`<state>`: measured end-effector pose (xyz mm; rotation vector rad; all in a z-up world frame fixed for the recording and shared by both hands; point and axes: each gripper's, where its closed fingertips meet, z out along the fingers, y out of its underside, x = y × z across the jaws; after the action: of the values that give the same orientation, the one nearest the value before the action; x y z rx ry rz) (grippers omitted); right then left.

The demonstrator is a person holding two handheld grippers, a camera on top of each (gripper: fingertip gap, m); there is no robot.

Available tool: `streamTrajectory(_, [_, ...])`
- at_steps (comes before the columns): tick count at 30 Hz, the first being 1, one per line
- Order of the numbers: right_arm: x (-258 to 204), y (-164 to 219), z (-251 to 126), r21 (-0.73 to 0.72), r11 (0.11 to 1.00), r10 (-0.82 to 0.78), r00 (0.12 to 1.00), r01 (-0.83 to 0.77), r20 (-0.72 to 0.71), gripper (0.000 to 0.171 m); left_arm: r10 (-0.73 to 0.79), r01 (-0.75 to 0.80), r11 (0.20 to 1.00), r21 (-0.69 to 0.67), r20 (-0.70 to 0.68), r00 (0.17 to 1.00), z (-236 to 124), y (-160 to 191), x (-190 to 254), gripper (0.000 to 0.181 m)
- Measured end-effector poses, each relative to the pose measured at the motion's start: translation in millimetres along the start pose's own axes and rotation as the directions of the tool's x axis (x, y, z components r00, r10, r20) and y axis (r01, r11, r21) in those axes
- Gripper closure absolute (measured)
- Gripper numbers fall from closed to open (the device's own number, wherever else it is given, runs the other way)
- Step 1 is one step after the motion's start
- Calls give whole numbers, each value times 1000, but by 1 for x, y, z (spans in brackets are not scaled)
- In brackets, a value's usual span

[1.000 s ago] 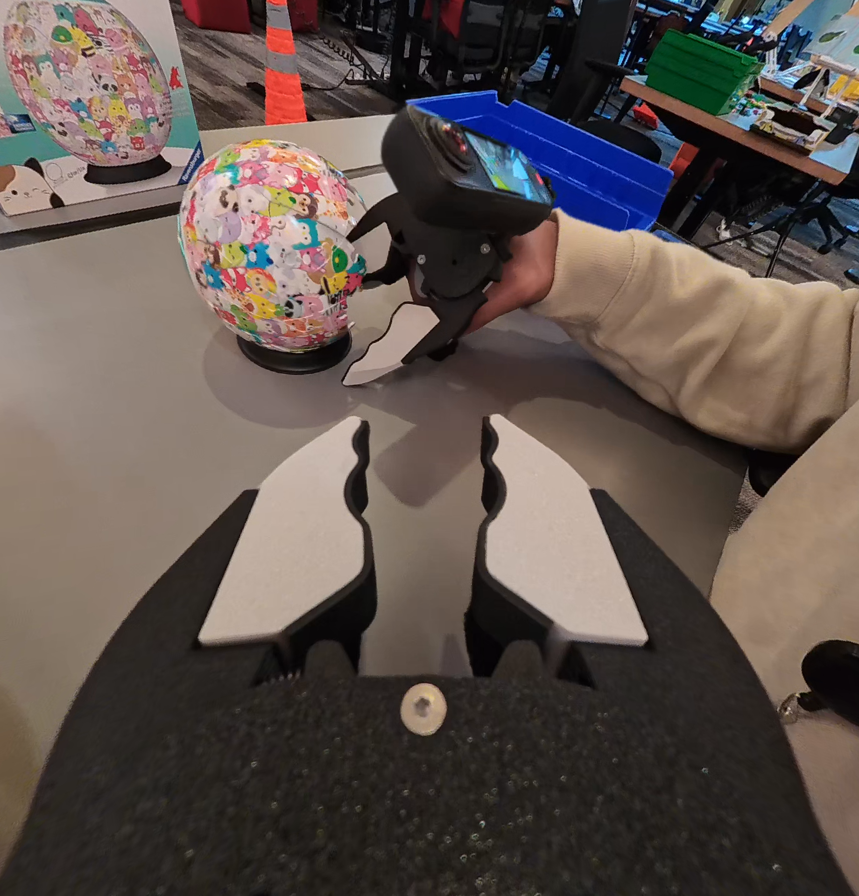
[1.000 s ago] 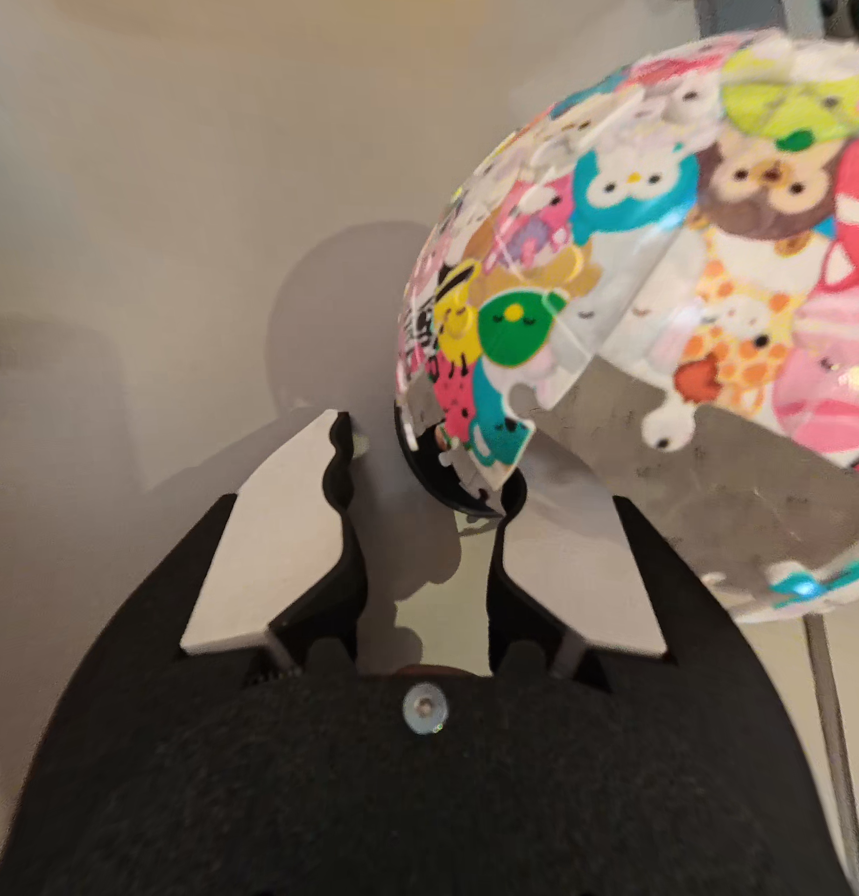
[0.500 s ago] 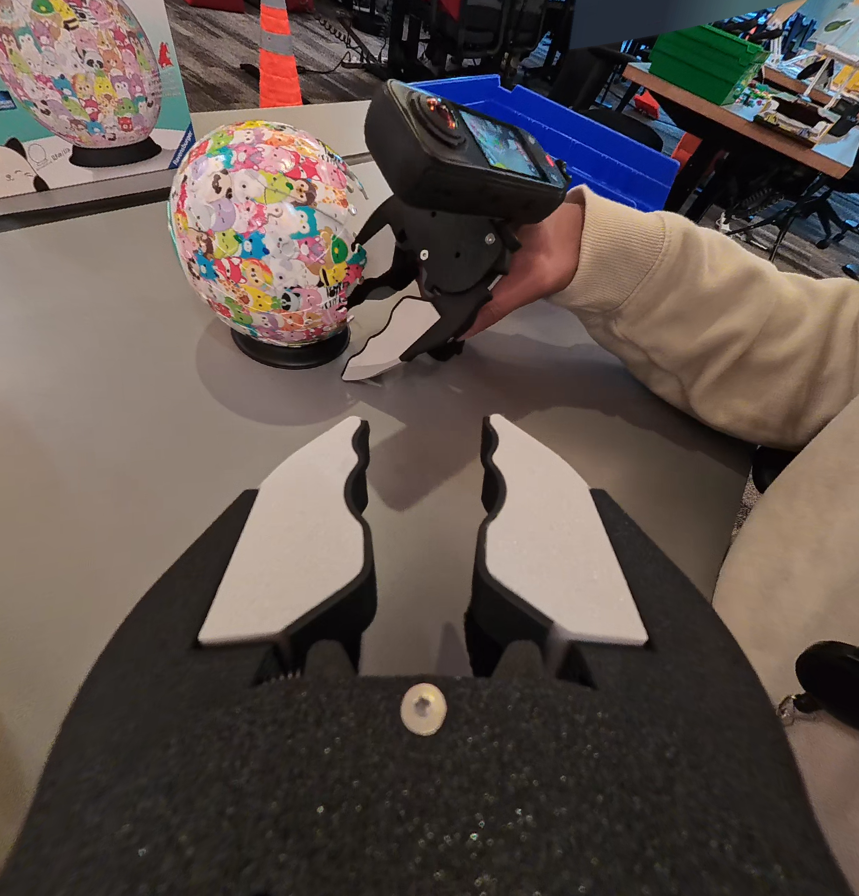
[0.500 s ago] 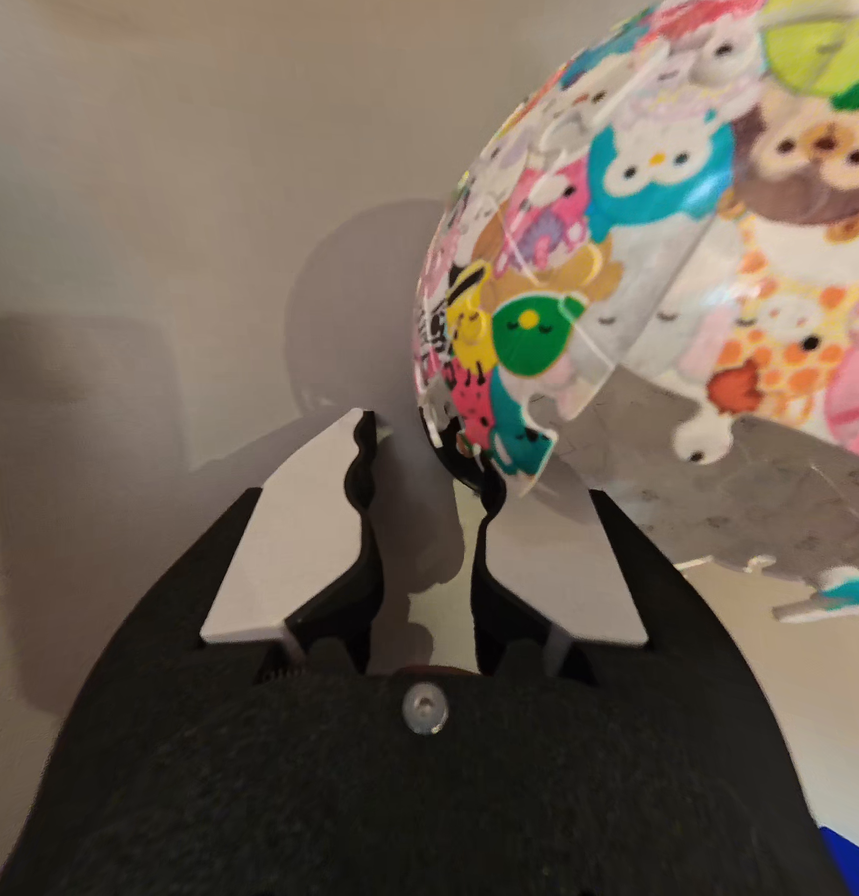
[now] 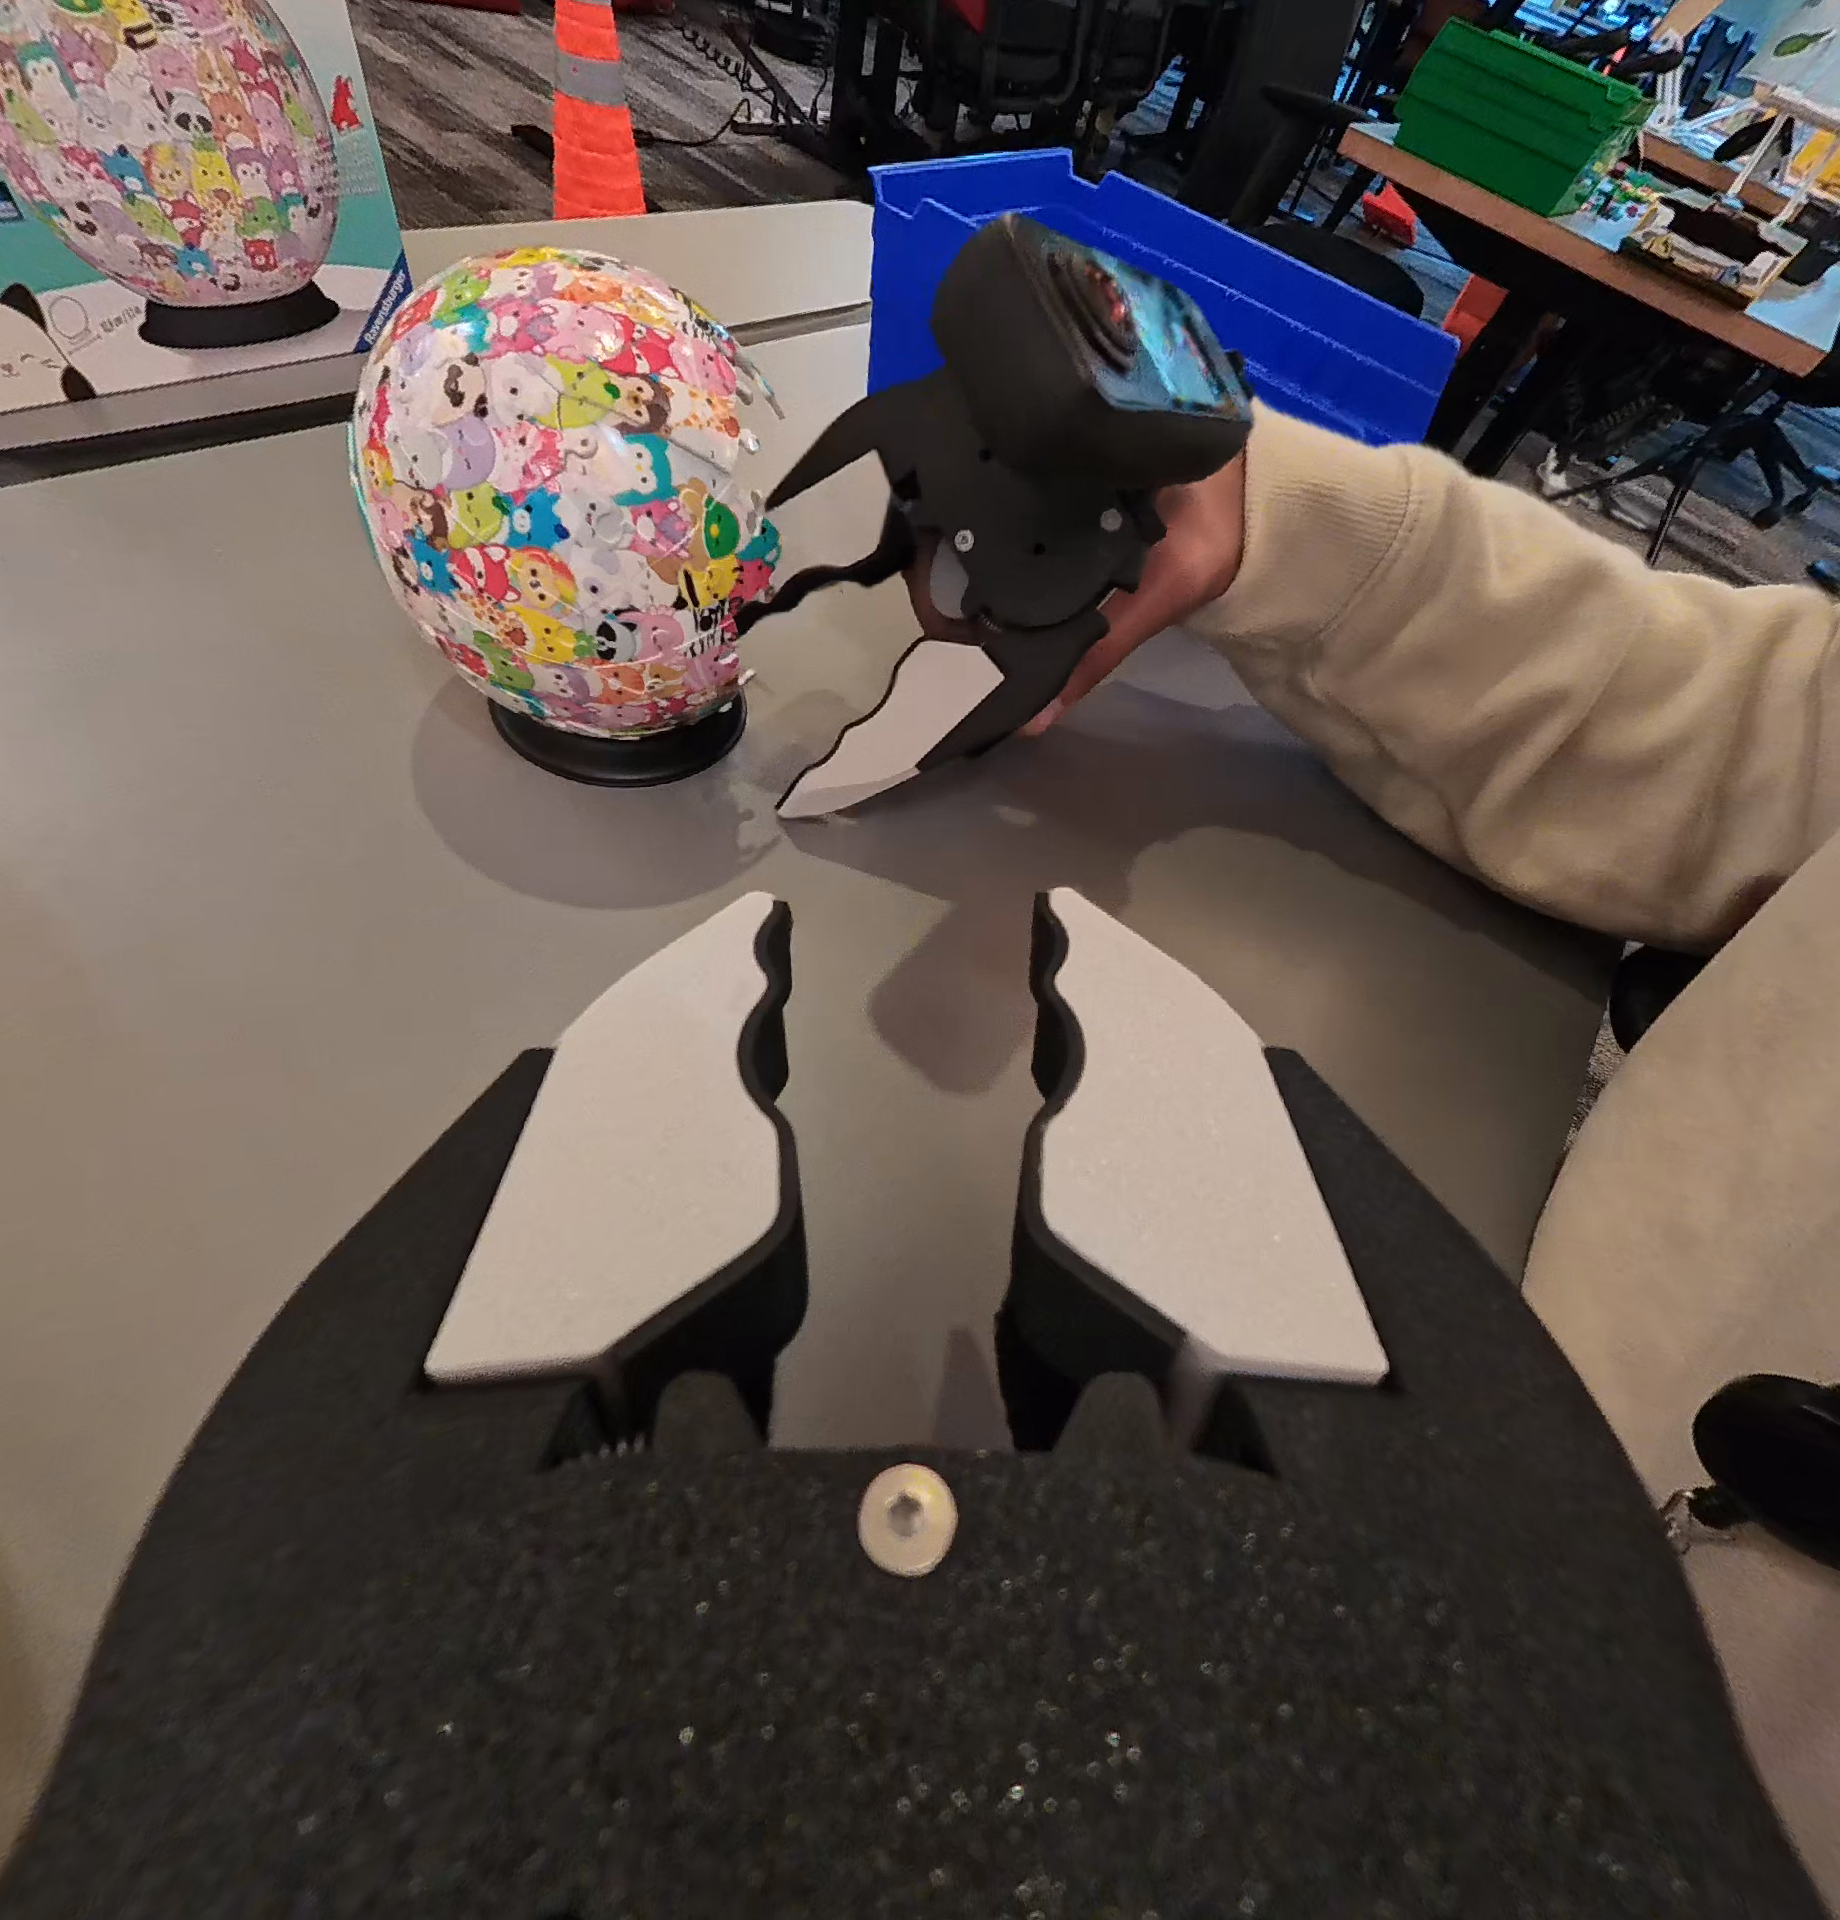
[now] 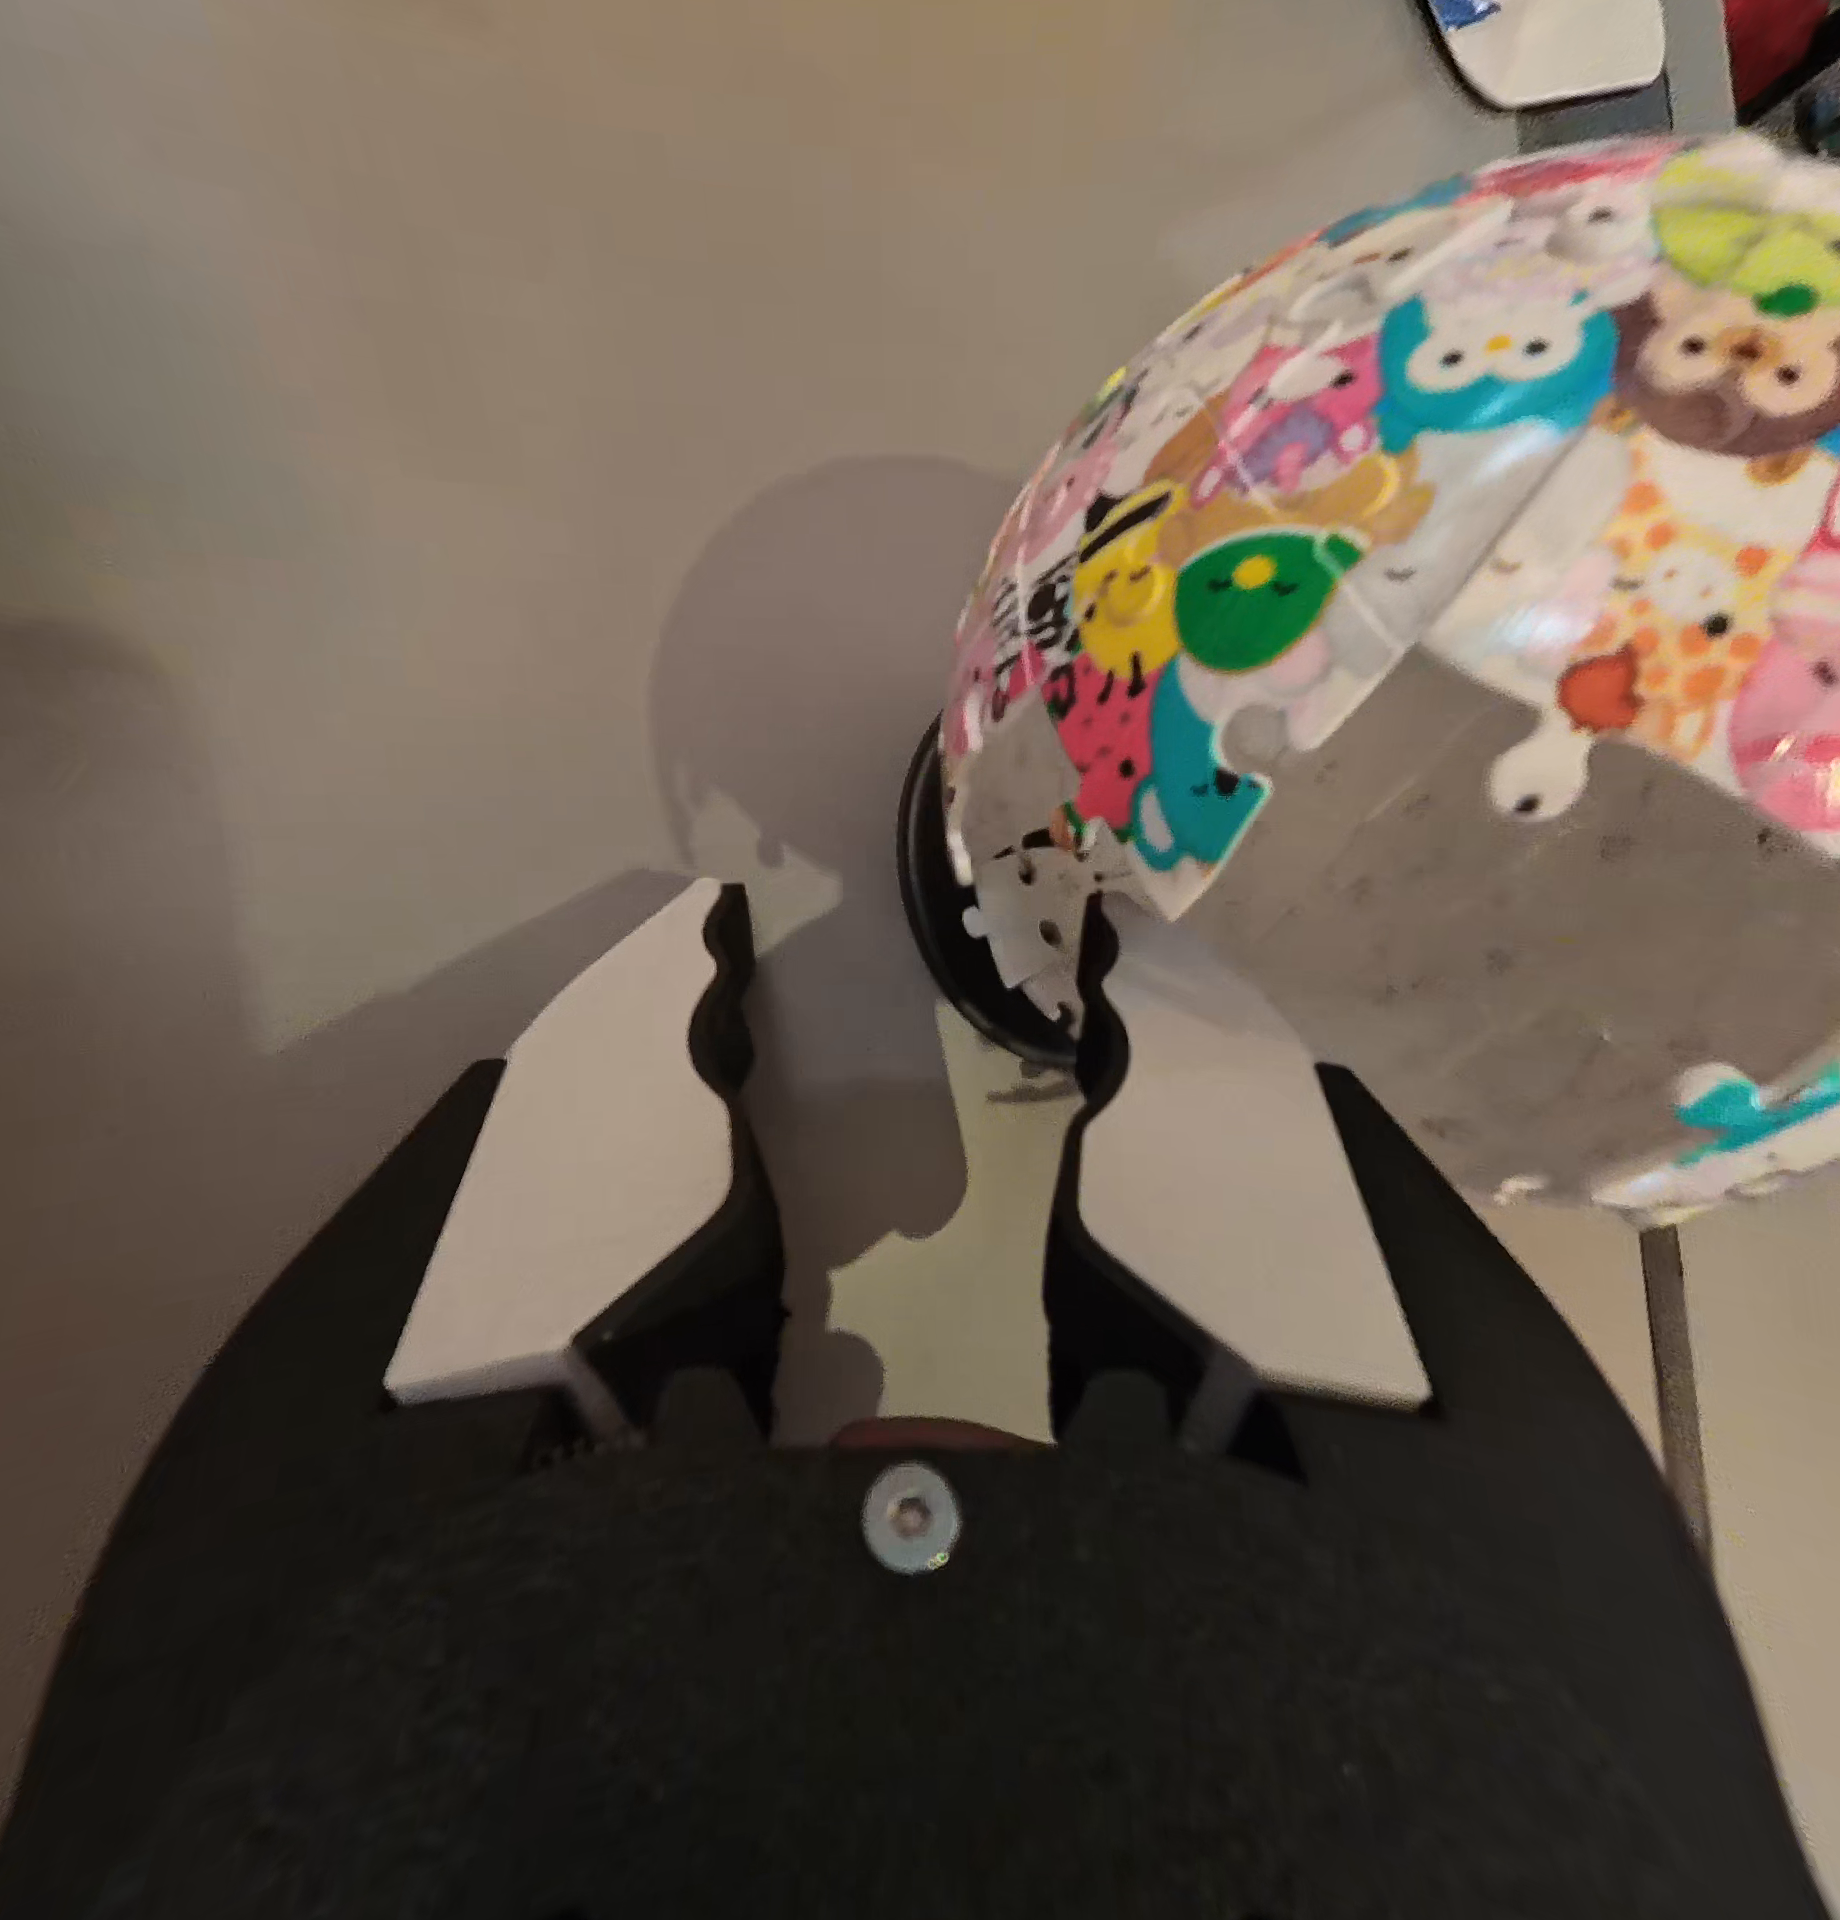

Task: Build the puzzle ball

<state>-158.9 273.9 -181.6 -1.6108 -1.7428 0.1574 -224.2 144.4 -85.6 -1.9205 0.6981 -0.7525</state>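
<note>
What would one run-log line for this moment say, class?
left gripper: open, empty, back from work | right gripper: open, beside puzzle ball | ball: on black stand, gap in shell

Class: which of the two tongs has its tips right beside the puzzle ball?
The right tongs, held beside the puzzle ball; the left tongs sit farther back.

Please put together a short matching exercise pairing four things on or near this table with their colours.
Things:
1. puzzle ball
2. stand under the ball
3. bin behind the right gripper
4. cone on the floor

Colours:
A. blue
B. orange with a grey band
C. many colours, cartoon animals
D. black

Pairs: 1-C, 2-D, 3-A, 4-B
</note>
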Motion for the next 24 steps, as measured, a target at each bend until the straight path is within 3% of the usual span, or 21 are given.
streamTrajectory(5, [3, 3, 0, -52, 999, -11, 1000, 12, 19, 107, -12, 12, 1000, 0, -10, 1000, 3, 0, 2, 138])
streamTrajectory(11, [5, 7, 5, -104, 991, 93, 990, -81, 107, 99, 4, -5, 1000, -8, -18, 1000, 7, -1, 7, 138])
streamTrajectory(17, [3, 8, 1, -93, 992, 92, 988, -81, 125, 106, -3, 3, 1000, -12, -16, 1000, 7, -2, 6, 138])
streamTrajectory(20, [-14, -2, -18, 17, 992, 120, 965, -127, 233, 111, -9, 9, 1000, -7, -13, 1000, 7, -2, 6, 138])
streamTrajectory(22, [-21, -7, -35, 80, 968, 203, 932, -236, 300, 120, -14, 14, 1000, -8, -18, 1000, 7, -2, 6, 138])
streamTrajectory(24, [-36, -19, -58, 153, 904, 298, 845, -399, 444, 115, -14, 14, 1000, -9, -21, 1000, 8, -1, 7, 138])
